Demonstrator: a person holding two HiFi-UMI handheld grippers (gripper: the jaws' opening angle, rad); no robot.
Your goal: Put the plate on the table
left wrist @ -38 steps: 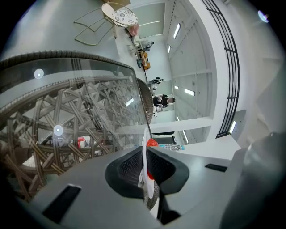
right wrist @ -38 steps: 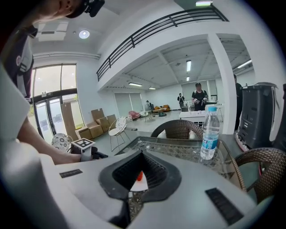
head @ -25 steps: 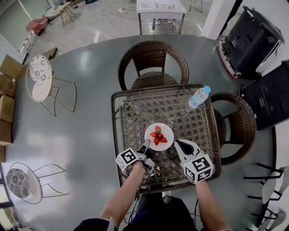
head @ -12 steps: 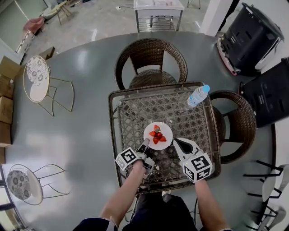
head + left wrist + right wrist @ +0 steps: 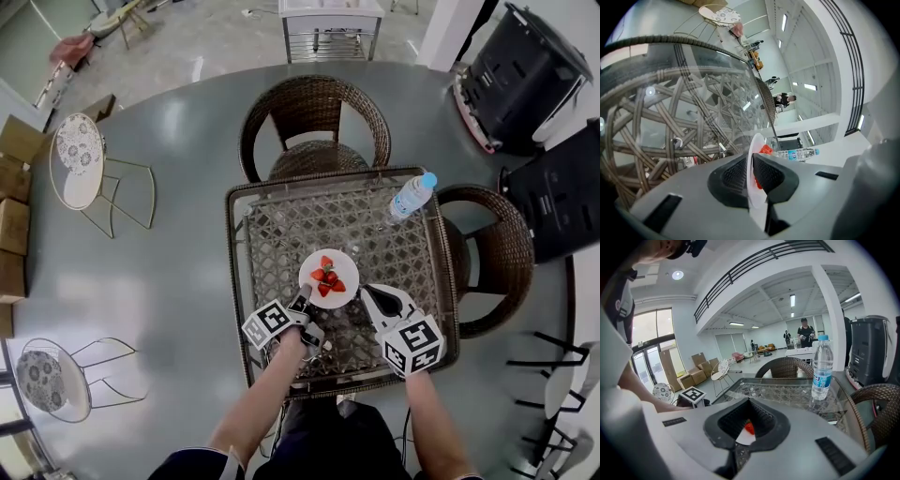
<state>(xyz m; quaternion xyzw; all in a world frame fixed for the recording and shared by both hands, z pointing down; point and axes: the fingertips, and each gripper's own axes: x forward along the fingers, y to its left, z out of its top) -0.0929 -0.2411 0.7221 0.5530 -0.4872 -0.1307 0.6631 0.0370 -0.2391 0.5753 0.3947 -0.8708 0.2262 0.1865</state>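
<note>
Left gripper (image 5: 302,302): fingers clamped on the plate (image 5: 346,268) rim at its 7 o'clock, plate just 6 o'clock of tabletop (image 5: 281,234) centre. Right gripper (image 5: 367,292): fingers closed, empty. Plate likely stiff, slick, breakable; strawberries (image 5: 326,278) loose, so keep level

**Red on White**

The plate (image 5: 343,270) was white, its strawberries (image 5: 325,279) red. The table (image 5: 277,239) showed brown wicker lattice under clear glass. At one o'clock, the bottle (image 5: 411,198) was clear, blue-capped. The left gripper (image 5: 304,297) and right gripper (image 5: 367,292) were grey with black-and-white squares.
</note>
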